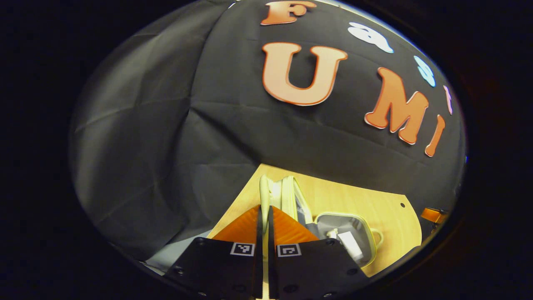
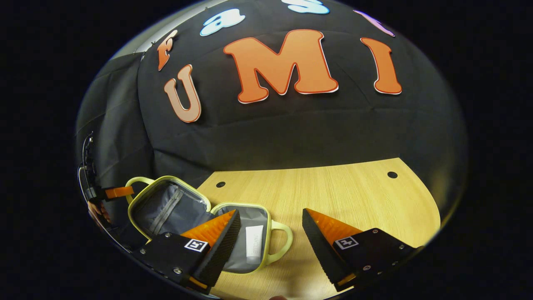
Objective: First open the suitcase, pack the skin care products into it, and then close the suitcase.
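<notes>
A small pale yellow-green suitcase lies open on the wooden table. Its grey-lined lid is tilted up at the left, and its base holds a white tube. My left gripper is shut on the lid's rim, which I see edge-on in the left gripper view. That view also has the base with the tube to the right. My right gripper is open just above the base's handle, with nothing between its fingers.
The black cloth wall closes off the table's far side. Two small holes sit near the table's back edge. Bare wood extends to the right of the suitcase. A hand holds the left gripper at the far left.
</notes>
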{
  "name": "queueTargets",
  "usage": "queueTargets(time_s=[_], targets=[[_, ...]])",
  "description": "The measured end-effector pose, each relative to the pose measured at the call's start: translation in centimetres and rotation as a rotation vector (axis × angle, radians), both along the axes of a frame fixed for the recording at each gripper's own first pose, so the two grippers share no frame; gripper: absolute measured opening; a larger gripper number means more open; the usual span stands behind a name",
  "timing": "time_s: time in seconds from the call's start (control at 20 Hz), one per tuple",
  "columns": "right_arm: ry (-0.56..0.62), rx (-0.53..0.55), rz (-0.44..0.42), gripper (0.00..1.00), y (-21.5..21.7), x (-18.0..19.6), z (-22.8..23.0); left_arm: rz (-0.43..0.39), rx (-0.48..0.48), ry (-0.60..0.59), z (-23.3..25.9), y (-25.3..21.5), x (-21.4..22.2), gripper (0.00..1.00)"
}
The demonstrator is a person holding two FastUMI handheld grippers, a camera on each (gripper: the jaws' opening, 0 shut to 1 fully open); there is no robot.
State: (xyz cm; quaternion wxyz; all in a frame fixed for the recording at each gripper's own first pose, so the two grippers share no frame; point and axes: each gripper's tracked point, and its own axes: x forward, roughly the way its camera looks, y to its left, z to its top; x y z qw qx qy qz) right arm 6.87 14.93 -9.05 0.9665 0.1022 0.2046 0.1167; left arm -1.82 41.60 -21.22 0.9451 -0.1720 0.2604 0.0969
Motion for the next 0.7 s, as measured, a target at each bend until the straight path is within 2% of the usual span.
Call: queueTargets(time_s=[0.35, 0.7], targets=[[-0.003, 0.030, -0.020, 0.95, -2.4, 0.5, -0.3, -0.063, 0.004, -0.085, 5.2, -6.4, 1.1, 0.06], [0.000, 0.036, -0.041, 0.95, -4.2, 0.6, -0.9, -0.170, 0.016, -0.108, 7.2, -13.1, 2.4, 0.05]])
